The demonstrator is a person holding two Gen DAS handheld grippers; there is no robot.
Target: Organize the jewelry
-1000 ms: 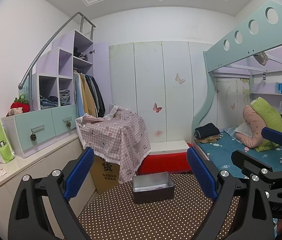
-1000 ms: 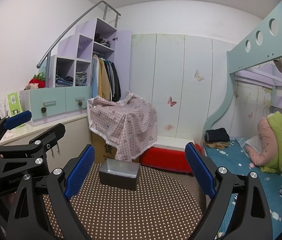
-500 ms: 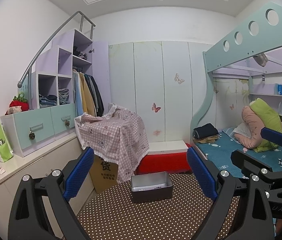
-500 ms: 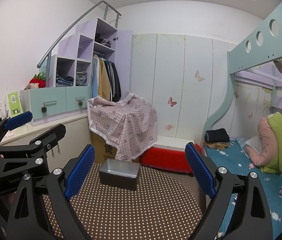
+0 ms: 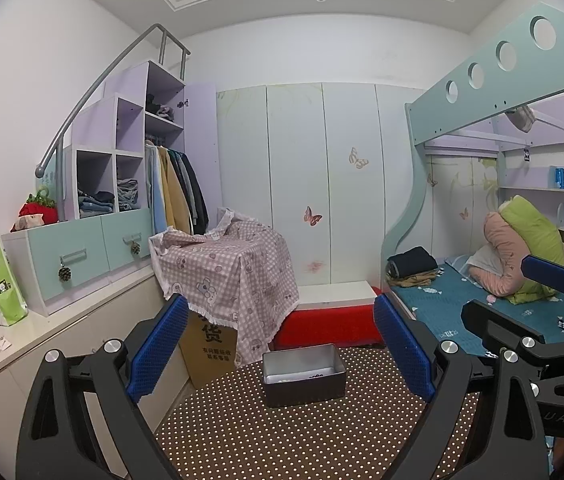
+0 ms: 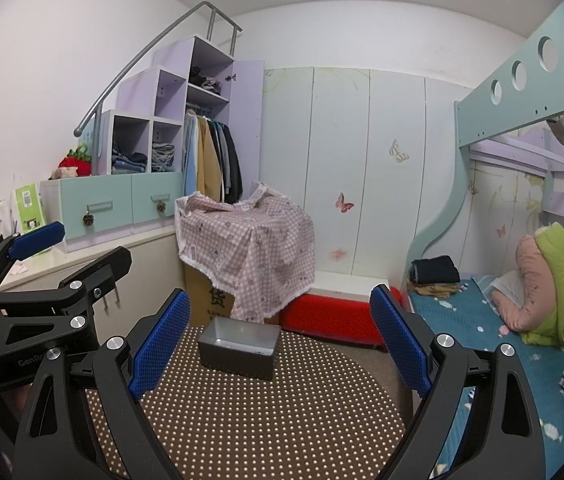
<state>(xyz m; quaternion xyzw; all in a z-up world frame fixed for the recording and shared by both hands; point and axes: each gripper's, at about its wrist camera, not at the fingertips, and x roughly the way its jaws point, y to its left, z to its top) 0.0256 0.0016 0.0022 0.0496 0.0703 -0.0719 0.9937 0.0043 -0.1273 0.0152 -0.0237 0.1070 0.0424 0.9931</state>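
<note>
Left gripper [image 5: 280, 350] spread wide, right gripper [image 6: 280, 344] likewise, side by side

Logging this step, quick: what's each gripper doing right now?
Left gripper: open, holding nothing.
Right gripper: open, holding nothing.

Kid's bedroom: bunk bed [image 5: 513, 304] w/ pillows, wardrobe [image 5: 321, 184], hanging clothes [image 5: 176, 188].
</note>
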